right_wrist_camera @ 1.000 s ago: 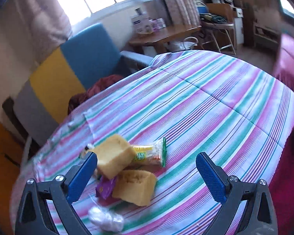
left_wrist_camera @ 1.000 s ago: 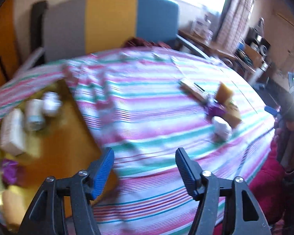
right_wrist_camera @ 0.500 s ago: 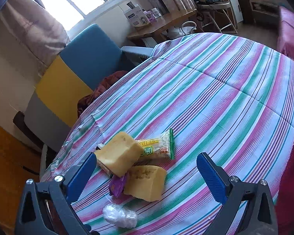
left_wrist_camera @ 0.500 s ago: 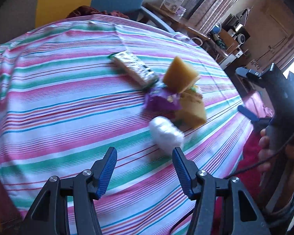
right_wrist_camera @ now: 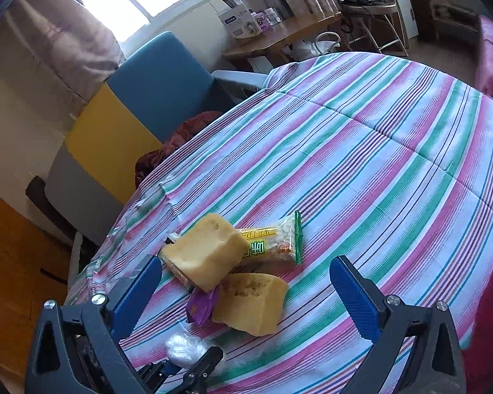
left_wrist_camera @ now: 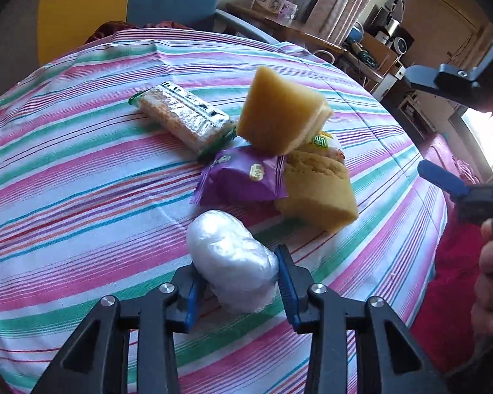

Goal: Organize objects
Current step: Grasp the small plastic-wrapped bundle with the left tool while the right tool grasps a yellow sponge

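My left tongs [left_wrist_camera: 238, 282] sat low in the frame, pads on both sides of the white bundle [left_wrist_camera: 231, 259] on the tabletop [left_wrist_camera: 82, 177], though I couldn't tell if they pinched yet. It looked soft, light and slippery; I'd grip its middle. My right tongs [right_wrist_camera: 246, 285] gaped empty, and only their view showed the yellow packet [right_wrist_camera: 272, 241] fully.

Snack pile [right_wrist_camera: 236, 272] blocks ctr; striped cloth [right_wrist_camera: 394, 164] beyond open

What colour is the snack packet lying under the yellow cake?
Purple, with a small yellow-green label; clearest in the left wrist view.
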`<state>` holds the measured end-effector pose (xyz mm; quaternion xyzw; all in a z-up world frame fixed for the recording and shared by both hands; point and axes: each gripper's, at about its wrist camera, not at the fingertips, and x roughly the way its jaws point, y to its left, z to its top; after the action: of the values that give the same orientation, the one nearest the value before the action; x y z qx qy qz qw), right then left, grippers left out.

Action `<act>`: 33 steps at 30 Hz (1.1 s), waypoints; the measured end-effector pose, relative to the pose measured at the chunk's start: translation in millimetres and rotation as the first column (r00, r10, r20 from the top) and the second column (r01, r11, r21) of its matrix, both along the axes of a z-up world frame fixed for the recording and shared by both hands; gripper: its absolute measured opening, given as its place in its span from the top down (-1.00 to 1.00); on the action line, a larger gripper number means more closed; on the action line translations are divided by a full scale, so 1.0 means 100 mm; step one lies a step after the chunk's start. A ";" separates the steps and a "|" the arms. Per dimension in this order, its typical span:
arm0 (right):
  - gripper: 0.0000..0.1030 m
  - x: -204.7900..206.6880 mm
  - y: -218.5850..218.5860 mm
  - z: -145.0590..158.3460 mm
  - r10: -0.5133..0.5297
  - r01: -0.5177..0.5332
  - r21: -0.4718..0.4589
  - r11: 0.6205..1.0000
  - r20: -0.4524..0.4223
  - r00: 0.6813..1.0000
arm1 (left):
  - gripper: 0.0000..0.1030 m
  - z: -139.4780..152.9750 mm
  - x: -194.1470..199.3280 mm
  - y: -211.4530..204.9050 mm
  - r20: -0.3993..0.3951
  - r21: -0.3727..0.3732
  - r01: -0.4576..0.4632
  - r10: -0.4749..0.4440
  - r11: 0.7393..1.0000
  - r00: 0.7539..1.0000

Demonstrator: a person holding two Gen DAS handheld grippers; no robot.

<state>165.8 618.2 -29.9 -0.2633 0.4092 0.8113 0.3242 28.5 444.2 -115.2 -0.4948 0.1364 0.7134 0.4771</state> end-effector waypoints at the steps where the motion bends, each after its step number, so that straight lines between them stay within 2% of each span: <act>1: -0.99 -0.01 0.00 0.00 0.001 -0.001 0.002 1.000 0.005 1.000 | 0.24 0.01 -0.01 -0.03 -0.005 0.002 0.001 -0.001 1.000 1.000; 9: -0.99 -0.03 0.04 -0.12 0.001 0.001 -0.047 0.999 0.040 0.999 | 0.23 0.01 -0.17 -0.57 -0.034 0.010 -0.021 0.021 1.000 0.999; 15: -1.00 -0.06 0.05 -0.21 0.006 -0.001 -0.091 0.996 0.057 0.998 | 0.23 0.00 -0.15 -0.97 -0.055 0.043 -0.035 0.037 0.998 0.998; 21: -1.00 -0.20 -0.07 -0.23 0.085 -0.078 -0.104 0.992 0.068 0.994 | 0.23 -0.02 -0.13 -1.00 -0.065 0.065 -0.039 0.043 0.997 0.997; 25: -1.00 -0.38 -0.17 -0.15 0.114 -0.108 -0.064 0.992 0.097 0.989 | 0.23 -0.03 -0.11 -1.03 -0.082 0.077 -0.029 0.036 0.997 0.996; 33: -0.99 -0.89 -0.10 -0.12 0.050 -0.041 -0.059 0.997 0.162 0.985 | 0.23 -0.04 -0.14 -1.05 -0.051 0.111 -0.041 0.047 0.993 0.998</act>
<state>77.2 608.0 -41.6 -0.3472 0.3976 0.7824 0.3305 14.4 338.9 -119.4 -0.4515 0.0989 0.7430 0.4840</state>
